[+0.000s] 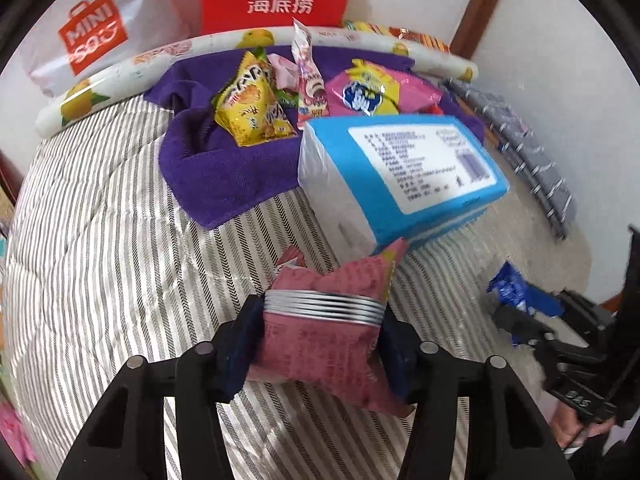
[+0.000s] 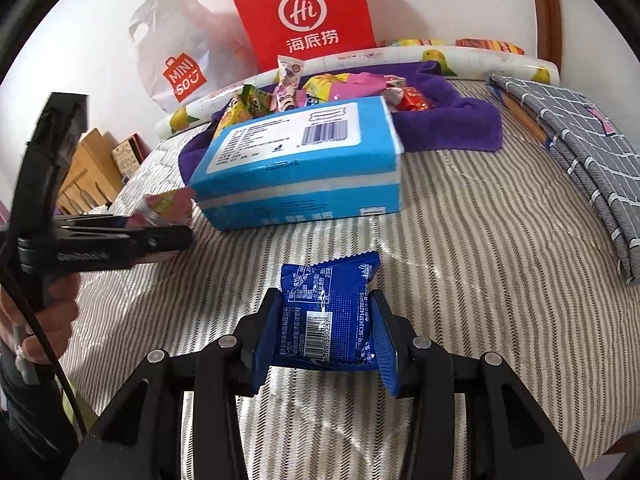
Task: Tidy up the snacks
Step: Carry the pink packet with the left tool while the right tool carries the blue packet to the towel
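Snacks held in both grippers above the striped bed.
Left gripper (image 1: pixel 320 344) clamps a pink packet (image 1: pixel 320 344); right gripper (image 2: pixel 326 328) clamps a blue packet (image 2: pixel 326 312). More snacks (image 1: pixel 256 100) lie on a purple towel (image 1: pixel 224 176) behind a blue box (image 1: pixel 400 176).

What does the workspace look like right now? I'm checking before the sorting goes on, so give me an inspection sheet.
Surface: striped quilt, purple towel on it.
Job's things: snack pile on the towel; pink packet; blue packet.
Clutter: blue tissue pack, folded grey cloth.
Grippers: left gripper shut on pink packet; right gripper shut on blue packet.
Cables: thin black cord by the left hand.
Surroundings: red bag, white bag, white wall.
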Demonstrator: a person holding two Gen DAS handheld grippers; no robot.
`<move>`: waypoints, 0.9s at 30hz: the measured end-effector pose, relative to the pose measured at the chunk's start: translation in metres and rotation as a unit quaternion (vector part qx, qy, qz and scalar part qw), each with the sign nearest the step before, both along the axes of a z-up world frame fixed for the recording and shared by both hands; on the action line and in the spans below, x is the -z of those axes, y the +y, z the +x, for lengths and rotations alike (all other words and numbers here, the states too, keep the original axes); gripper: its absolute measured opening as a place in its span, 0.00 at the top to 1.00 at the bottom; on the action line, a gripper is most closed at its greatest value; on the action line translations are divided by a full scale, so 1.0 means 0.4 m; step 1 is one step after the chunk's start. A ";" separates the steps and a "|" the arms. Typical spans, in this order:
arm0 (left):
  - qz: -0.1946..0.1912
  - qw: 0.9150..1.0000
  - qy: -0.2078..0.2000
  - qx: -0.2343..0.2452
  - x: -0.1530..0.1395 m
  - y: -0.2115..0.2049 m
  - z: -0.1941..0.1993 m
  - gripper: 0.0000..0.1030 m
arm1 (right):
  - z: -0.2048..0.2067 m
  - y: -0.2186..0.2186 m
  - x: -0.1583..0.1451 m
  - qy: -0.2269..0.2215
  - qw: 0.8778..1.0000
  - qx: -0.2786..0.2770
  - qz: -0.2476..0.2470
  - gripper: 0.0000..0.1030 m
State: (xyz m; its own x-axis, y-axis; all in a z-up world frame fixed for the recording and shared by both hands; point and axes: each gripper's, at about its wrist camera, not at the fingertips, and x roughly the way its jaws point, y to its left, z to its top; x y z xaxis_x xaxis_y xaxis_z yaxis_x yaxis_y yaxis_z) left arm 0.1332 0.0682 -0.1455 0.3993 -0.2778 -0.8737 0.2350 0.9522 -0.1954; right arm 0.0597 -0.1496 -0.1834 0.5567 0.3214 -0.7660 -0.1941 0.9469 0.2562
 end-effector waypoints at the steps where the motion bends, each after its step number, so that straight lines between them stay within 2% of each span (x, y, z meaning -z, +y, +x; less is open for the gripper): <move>1: -0.008 1.000 0.000 -0.002 -0.005 0.004 -0.004 0.51 | 0.001 -0.001 0.000 0.000 1.000 0.001 -0.001 0.58; 17: -0.032 0.999 -0.026 0.007 -0.075 -0.047 -0.058 0.51 | 0.017 -0.025 -0.021 -0.010 1.000 0.004 -0.010 0.58; 27: -0.058 0.998 -0.015 0.022 -0.073 -0.088 -0.057 0.51 | 0.033 -0.026 -0.057 -0.027 0.999 -0.001 -0.016 0.58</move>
State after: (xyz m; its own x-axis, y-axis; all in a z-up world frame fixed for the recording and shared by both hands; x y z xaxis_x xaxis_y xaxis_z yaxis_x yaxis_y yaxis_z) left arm 0.1103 0.0329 -0.1162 0.4107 -0.3935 -0.8225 0.2837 0.9124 -0.2949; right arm 0.0727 -0.1602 -0.1607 0.5977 0.2975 -0.7445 -0.2087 0.9543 0.2138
